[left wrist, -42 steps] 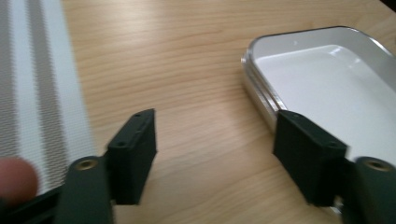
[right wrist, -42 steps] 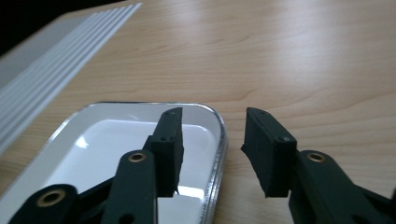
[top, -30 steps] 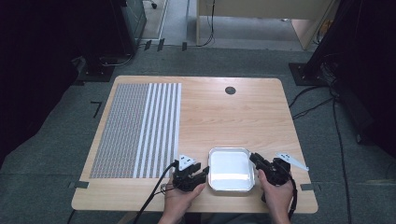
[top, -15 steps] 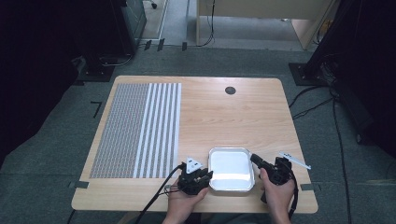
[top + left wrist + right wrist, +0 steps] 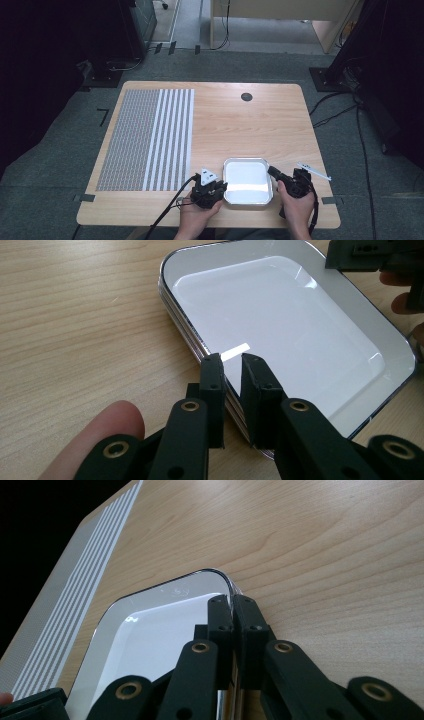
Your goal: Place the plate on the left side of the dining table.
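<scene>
A white shallow tray [image 5: 247, 180] lies near the table's front edge, and it looks like a stack of several nested trays [image 5: 280, 315]. My left gripper [image 5: 219, 188] is at the tray's left rim. In the left gripper view its jaws [image 5: 232, 362] stand a little apart over that rim, so it is open. My right gripper [image 5: 273, 172] is at the tray's far right corner. In the right gripper view it [image 5: 232, 600] is shut on the rim of the tray [image 5: 150, 635]. A hand holds each gripper.
A grey-and-white striped mat [image 5: 147, 137] covers the left part of the wooden table [image 5: 240, 125]. A black round grommet [image 5: 246, 96] sits at the back. The tray is close to the front table edge. Cables trail off toward the person.
My left gripper has moved right, up to the tray's left rim. The right gripper has stayed at the tray's right corner, and the tray has not moved.
</scene>
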`<state>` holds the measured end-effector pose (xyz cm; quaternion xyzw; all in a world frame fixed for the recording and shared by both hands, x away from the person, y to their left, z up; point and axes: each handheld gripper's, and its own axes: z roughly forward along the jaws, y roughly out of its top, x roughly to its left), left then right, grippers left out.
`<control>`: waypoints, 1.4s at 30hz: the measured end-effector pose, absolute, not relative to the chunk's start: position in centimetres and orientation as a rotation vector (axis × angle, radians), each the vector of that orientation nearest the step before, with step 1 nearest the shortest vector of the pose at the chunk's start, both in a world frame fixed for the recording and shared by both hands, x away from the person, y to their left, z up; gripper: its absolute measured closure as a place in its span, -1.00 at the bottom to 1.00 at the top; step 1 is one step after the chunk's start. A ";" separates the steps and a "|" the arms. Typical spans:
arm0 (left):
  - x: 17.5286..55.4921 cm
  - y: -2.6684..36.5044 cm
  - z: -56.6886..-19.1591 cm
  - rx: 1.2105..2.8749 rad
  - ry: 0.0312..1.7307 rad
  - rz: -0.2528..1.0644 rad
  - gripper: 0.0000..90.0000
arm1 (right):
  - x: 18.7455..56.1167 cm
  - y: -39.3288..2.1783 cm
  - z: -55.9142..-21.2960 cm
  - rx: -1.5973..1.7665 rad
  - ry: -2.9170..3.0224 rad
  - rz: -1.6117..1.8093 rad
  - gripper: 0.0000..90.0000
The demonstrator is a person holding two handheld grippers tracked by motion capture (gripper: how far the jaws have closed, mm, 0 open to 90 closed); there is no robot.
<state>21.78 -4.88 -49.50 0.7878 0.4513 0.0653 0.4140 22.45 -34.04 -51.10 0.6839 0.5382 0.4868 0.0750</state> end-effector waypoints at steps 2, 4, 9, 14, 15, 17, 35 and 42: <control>21.8 -4.9 -49.5 1.985 1.134 0.165 0.79 | 22.4 -34.0 -51.0 2.049 1.616 1.450 0.98; 21.8 -5.0 -49.5 1.994 1.132 0.167 0.80 | 22.2 -34.0 -50.7 2.053 1.600 1.452 0.99; 21.8 -5.2 -49.5 2.007 1.120 0.191 0.79 | 21.6 -33.9 -49.6 2.020 1.585 1.450 1.00; 21.6 -5.5 -49.4 2.032 1.092 0.239 0.78 | 21.5 -33.8 -49.6 2.024 1.606 1.396 1.00; 21.6 -5.6 -49.4 2.035 1.089 0.243 0.79 | 21.5 -33.7 -49.6 2.015 1.609 1.391 0.99; 21.7 -5.5 -49.4 2.036 1.088 0.237 0.78 | 21.5 -33.6 -49.7 2.005 1.621 1.377 0.96; 21.4 -5.5 -48.4 1.995 1.058 0.244 0.43 | 20.5 -34.6 -48.8 2.103 1.466 1.428 1.00; 21.0 -6.2 -48.6 2.025 1.012 0.232 0.42 | 20.4 -34.9 -48.8 2.065 1.483 1.352 0.88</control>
